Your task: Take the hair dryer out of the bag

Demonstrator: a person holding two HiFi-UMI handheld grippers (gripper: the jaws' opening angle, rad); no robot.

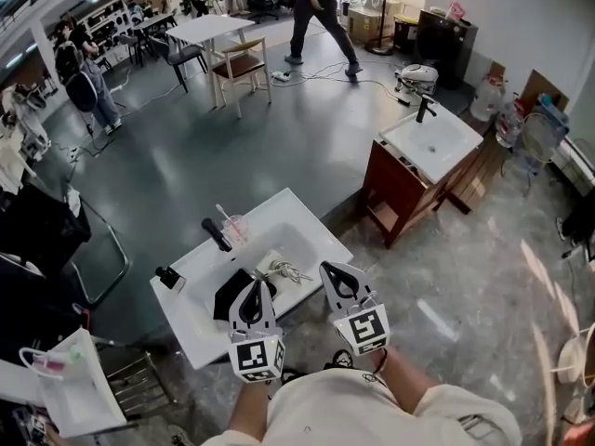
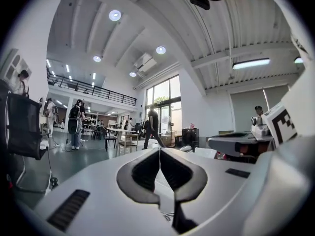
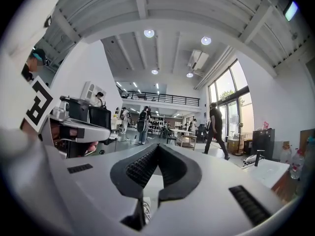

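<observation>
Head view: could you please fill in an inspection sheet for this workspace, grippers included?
Surface: white sink top, basin in its middle.
Job's things: black bag-like item and pale pouch in the basin; hair dryer not made out.
Clutter: black faucet, cup holding a toothbrush, small black object at the left end.
Grippers: left gripper and right gripper both shut, empty, held over the sink's near edge.
Cables: cord looped on the pouch.
Surroundings: second sink cabinet, chairs, people beyond.

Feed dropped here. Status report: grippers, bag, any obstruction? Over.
Left hand-held gripper shut, empty. Right hand-held gripper shut, empty. Dark bag lies in white sink; hair dryer not visible. Nothing in the way.
</observation>
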